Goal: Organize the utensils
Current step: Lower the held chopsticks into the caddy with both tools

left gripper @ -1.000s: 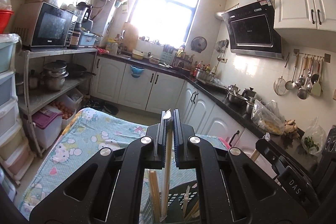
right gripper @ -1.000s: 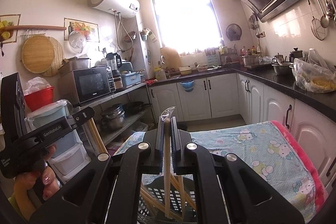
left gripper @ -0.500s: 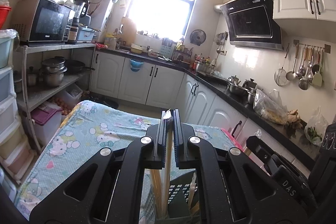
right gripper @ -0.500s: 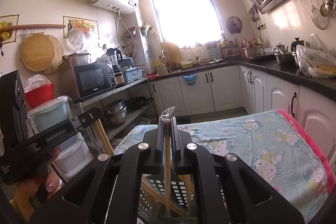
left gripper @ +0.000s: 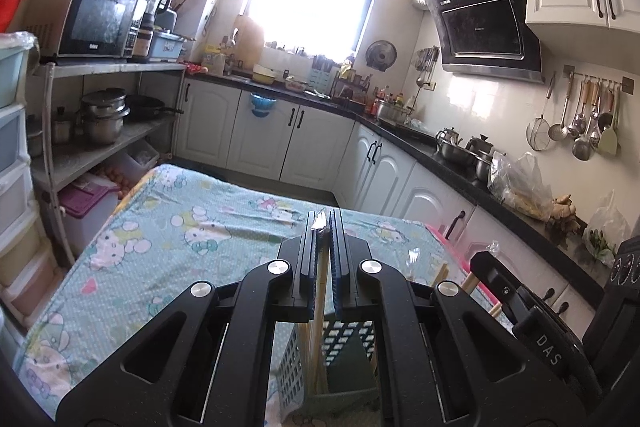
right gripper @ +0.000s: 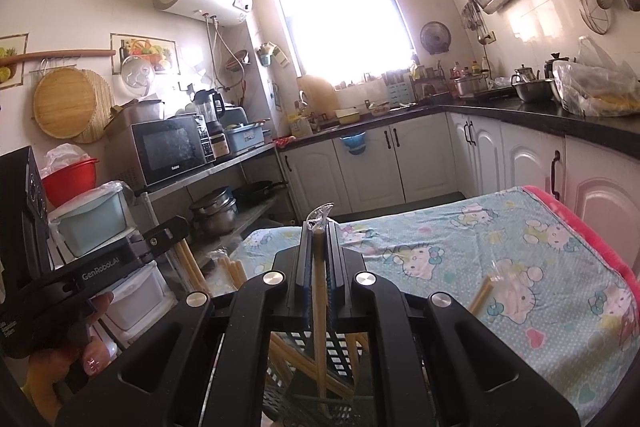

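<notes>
Chopsticks (right gripper: 319, 291) lower into basket (right gripper: 340, 351) than before

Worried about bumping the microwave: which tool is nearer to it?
Left. The left tool is on the microwave's side, by the shelf rack; the right tool is beyond it, toward the counter.

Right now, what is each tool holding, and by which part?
Each tool grips wrapped chopsticks near the top end: left tool holds one pair, right tool another, lower ends down in the slotted basket.

right tool (right gripper: 320, 247) pinches a wrapped chopstick (right gripper: 319, 291) upright over the slotted basket (right gripper: 340, 359).
</notes>
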A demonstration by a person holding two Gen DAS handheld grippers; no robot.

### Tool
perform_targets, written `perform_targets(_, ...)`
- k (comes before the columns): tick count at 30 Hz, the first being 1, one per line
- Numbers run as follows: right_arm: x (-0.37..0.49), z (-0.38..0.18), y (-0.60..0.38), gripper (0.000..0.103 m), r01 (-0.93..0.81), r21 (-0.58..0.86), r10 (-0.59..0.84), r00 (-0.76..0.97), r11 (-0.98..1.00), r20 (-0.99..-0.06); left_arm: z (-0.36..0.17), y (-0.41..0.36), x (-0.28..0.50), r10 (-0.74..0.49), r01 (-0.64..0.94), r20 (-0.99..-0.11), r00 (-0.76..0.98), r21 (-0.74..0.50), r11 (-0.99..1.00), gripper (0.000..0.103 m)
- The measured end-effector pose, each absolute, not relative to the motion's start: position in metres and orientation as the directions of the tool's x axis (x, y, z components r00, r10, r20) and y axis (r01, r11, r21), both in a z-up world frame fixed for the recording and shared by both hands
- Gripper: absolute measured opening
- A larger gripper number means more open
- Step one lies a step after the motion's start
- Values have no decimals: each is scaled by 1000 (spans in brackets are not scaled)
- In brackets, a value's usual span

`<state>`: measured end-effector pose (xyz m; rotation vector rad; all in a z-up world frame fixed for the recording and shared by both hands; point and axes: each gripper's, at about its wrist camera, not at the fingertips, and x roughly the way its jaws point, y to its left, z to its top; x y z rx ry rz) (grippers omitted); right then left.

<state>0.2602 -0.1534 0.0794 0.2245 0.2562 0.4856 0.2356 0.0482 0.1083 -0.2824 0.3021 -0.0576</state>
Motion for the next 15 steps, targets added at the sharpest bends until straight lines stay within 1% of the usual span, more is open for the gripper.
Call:
perform_targets(12, 255, 70, -166, 7, -372, 295, 443, 866, 880, -231, 96, 54, 226, -108, 5, -324, 940, -301, 954, 3)
perform_targets(15, 253, 70, -171, 11, -356, 303, 433, 868, 884, -243, 92, 56, 222, -112, 3, -335, 936, -309, 951, 3)
